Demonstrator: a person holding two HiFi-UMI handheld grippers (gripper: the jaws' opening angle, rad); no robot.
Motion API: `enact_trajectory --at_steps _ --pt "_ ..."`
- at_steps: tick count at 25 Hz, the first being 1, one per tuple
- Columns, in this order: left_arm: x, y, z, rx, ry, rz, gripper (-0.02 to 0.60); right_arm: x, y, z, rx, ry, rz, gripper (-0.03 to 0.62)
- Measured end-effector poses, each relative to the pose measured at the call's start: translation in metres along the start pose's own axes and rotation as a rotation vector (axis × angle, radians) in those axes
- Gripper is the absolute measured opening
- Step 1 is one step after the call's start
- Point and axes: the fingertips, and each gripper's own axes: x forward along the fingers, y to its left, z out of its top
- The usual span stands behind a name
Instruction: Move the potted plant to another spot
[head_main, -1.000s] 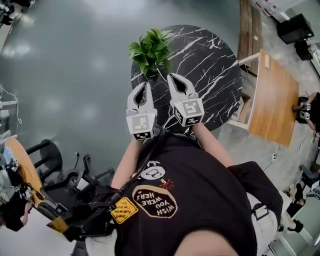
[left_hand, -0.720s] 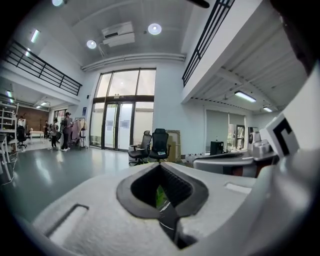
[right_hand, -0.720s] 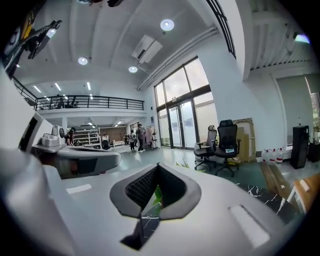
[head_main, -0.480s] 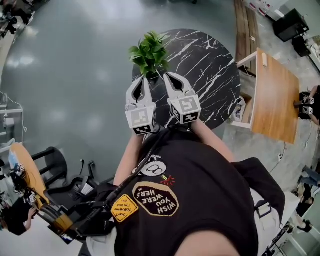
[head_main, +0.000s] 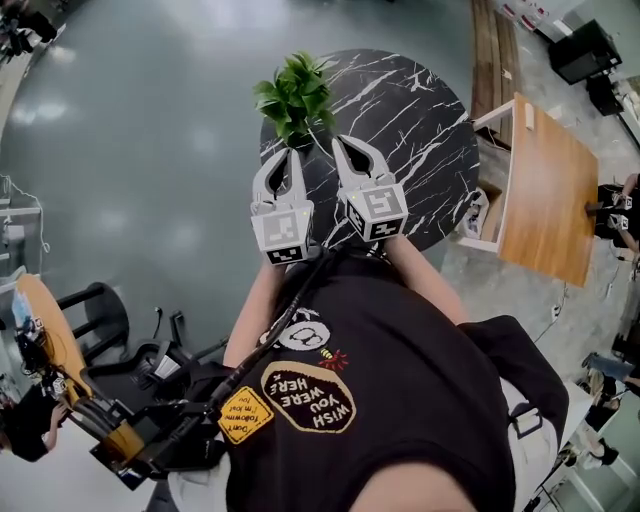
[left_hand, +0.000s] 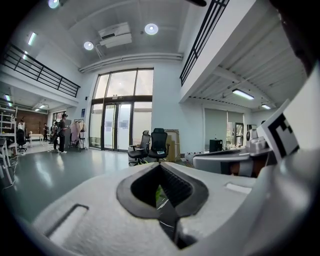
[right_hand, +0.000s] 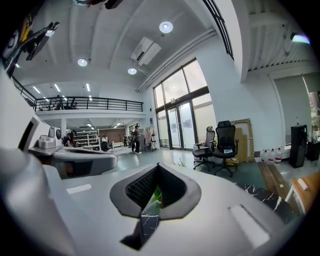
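Little has shifted: the left gripper (head_main: 290, 165) and right gripper (head_main: 350, 152) stay closed and empty near the leafy green potted plant (head_main: 296, 95), which looks yet to be grasped on the round black marble surface (head_main: 420, 110).

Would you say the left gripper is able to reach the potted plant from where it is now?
Probably yes: the potted plant stands on the round table just beyond the left gripper, with nothing between them. Its jaws are together, so they would have to open first.

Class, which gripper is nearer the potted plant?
Left. The left gripper points straight at the potted plant, close by its leaves; the right gripper sits farther aside.
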Motion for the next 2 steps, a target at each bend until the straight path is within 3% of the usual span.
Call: enact_trajectory --at_steps 2 --pt "-0.0007 0.0005 0.0004 -0.002 -0.003 0.003 0.003 -0.0019 -0.0003 0.0007 -0.003 -0.004 0.001 0.002"
